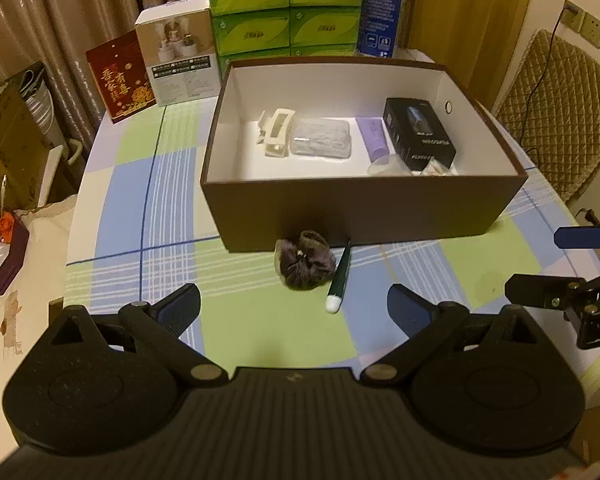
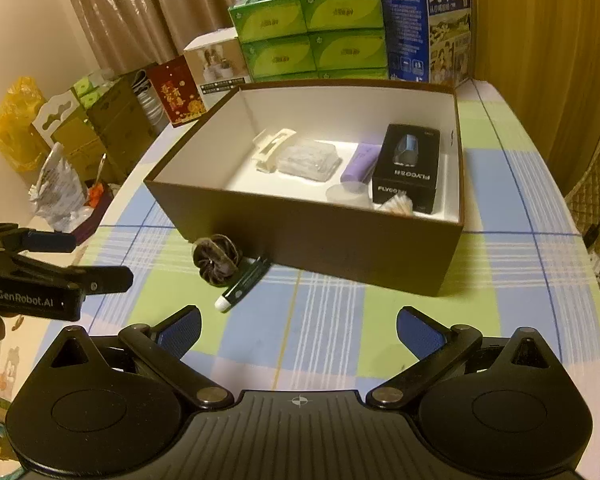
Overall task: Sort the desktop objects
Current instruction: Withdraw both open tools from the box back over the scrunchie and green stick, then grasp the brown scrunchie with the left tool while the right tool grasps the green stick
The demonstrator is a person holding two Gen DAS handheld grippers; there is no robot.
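Beyond both grippers' spread, empty fingers (image 1: 180, 308), the brown box (image 1: 360, 208) is holding five or six sorted items; a scrunchie (image 1: 305, 259) and green tube (image 1: 339, 280) are waiting on the worktop (image 1: 260, 328), just ahead of the left gripper (image 1: 294, 312) and ahead-left of the right gripper (image 2: 298, 330).

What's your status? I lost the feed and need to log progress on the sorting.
Left gripper open, empty. Right gripper open, empty. Scrunchie and green pen on tablecloth, touching, against brown box front wall. Nothing blocking them.

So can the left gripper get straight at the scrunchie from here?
Probably yes: the left gripper is open, the scrunchie lies just ahead on bare tablecloth, only the green tube touching its right side.
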